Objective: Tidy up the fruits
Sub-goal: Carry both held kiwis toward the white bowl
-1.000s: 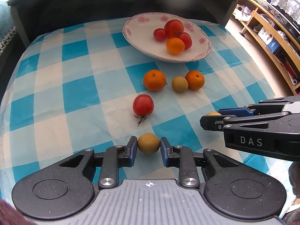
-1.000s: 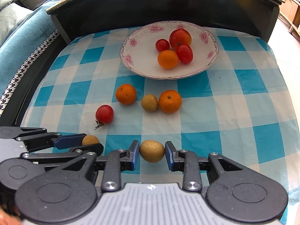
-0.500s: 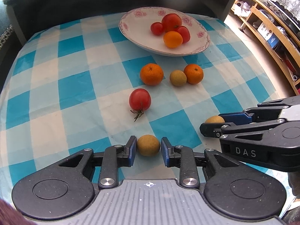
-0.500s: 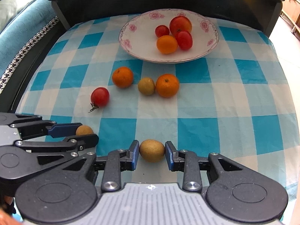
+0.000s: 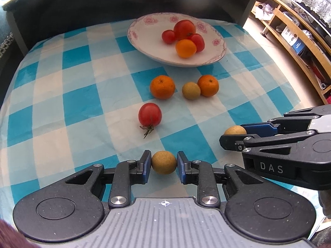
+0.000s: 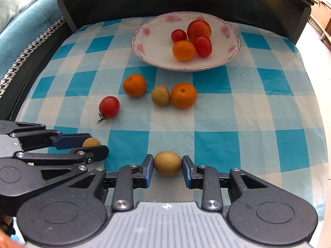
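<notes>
Your right gripper (image 6: 167, 166) clamps a brown fruit (image 6: 167, 163); the left gripper (image 6: 94, 145) pinches another, both well short of the plate (image 6: 144, 49).

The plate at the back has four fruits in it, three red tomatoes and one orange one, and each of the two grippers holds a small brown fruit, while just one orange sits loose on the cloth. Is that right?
Not quite: two oranges sit loose on the checked cloth, one orange on the left and another orange against a small brown fruit, as the right wrist view shows. The rest holds: the plate has four, and the left gripper and right gripper each hold one.
</notes>
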